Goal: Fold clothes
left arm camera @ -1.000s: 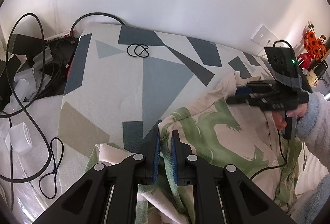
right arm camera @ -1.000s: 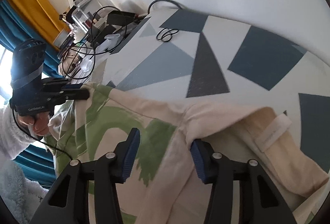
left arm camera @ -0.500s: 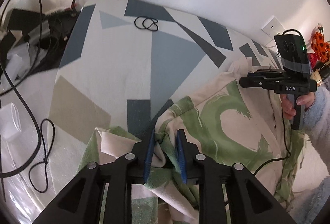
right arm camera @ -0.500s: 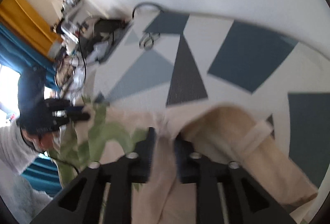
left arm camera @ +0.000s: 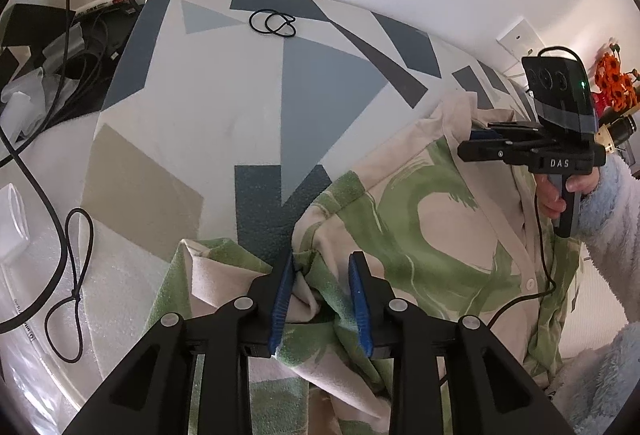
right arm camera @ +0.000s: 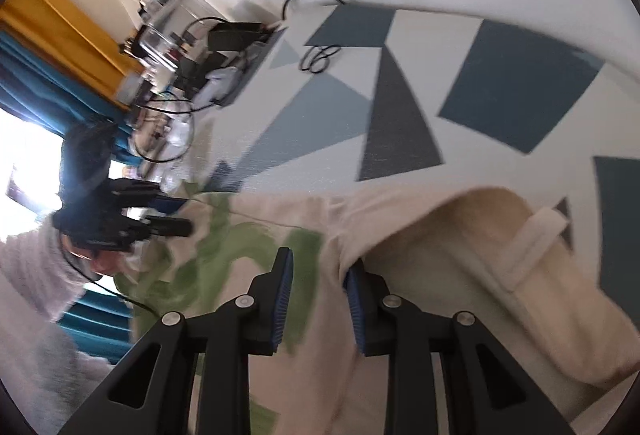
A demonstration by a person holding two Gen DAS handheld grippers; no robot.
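A cream garment with green brush marks [left arm camera: 420, 219] lies crumpled on a mat of grey and blue triangles [left arm camera: 224, 107]. My left gripper [left arm camera: 320, 275] stands open over a bunched fold at the garment's left edge, with cloth lying between the jaws. My right gripper [right arm camera: 318, 273] is open over the garment [right arm camera: 460, 275], near its collar; from the left wrist view it [left arm camera: 480, 141] sits at the garment's far right edge, held by a hand in a fluffy sleeve.
Black cables [left arm camera: 60, 235], a power strip and clutter [left arm camera: 60, 47] lie left of the mat. A looped black band [left arm camera: 272, 23] rests near the mat's far edge. A white wall stands behind. Orange flowers [left arm camera: 612, 79] stand at the right.
My left gripper was shut on the garment's fold and has opened. My right gripper closed on the cloth half a second ago and has opened again; its view is blurred with motion.
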